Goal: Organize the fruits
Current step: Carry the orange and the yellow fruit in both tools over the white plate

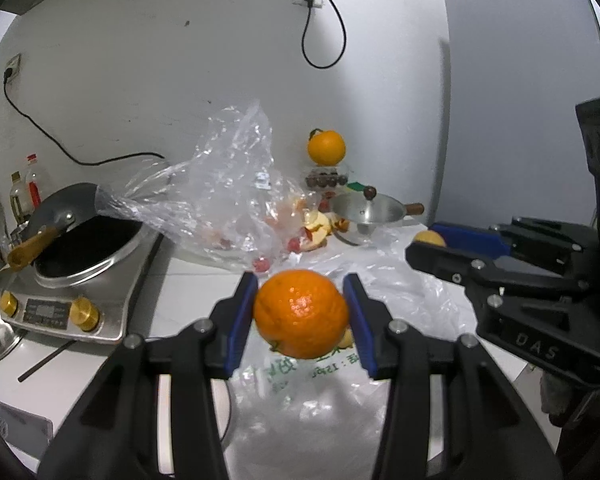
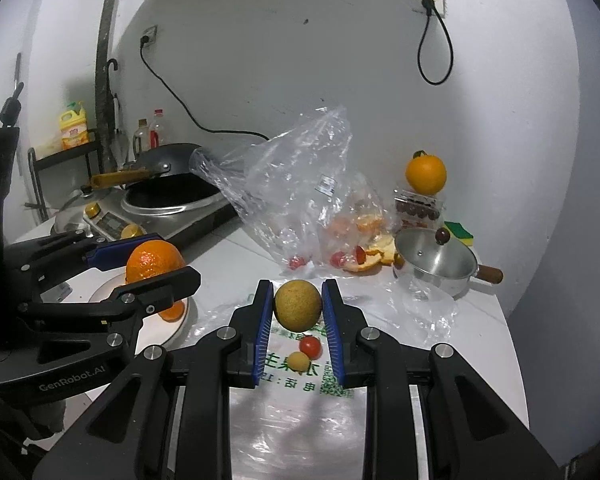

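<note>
Nearest, the left gripper (image 1: 301, 312) pinches an orange (image 1: 301, 314) clear of the printed bag (image 1: 300, 368); the right gripper (image 2: 297, 308) pinches a yellow-green fruit (image 2: 298, 306) above it; both seem mid-carry. Left to sort: a small tomato (image 2: 310, 346) and yellow fruit (image 2: 299, 360) on the bag, red fruits by the far clear bag (image 2: 284, 184); early going, I judge.

Yellowish fruit (image 1: 430, 237) mostly hidden behind the right gripper (image 1: 428, 240), fruit inside the crumpled clear bag (image 2: 300, 184) blurred, bottles (image 2: 148, 134) by the wall too small to read
</note>
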A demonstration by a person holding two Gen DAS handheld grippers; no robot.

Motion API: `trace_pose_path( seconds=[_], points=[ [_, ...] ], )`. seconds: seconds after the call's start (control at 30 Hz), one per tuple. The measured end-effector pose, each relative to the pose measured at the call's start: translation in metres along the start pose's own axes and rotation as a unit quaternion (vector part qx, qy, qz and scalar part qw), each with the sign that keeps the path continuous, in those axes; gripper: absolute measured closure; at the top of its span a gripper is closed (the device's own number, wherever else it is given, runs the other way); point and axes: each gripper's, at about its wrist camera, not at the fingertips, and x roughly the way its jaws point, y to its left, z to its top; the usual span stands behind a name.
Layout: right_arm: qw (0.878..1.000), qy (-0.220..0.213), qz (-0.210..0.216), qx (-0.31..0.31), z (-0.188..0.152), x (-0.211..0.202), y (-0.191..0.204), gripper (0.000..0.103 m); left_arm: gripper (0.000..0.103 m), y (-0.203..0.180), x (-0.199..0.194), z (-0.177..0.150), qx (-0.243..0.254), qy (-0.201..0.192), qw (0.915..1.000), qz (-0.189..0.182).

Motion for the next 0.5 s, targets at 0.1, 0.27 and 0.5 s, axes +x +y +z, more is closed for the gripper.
trace_pose_path(
  seconds=[0.1, 0.27, 0.5],
  points=[
    [1.0, -0.002, 0.001, -0.004, 0.002, -0.001, 0.009, 0.076, 0.058, 0.005, -0.008, -0.002, -0.001, -0.002, 1.0, 0.002],
    [1.0, -0.003, 0.002, -0.01, 0.005, 0.0, 0.025, 0.076, 0.058, 0.016, -0.019, -0.005, -0.004, -0.005, 1.0, 0.005],
    [1.0, -0.002, 0.007, -0.02, 0.01, 0.004, 0.046, 0.076, 0.058, 0.036, -0.03, -0.008, -0.011, -0.008, 0.9999, 0.009]
  ],
)
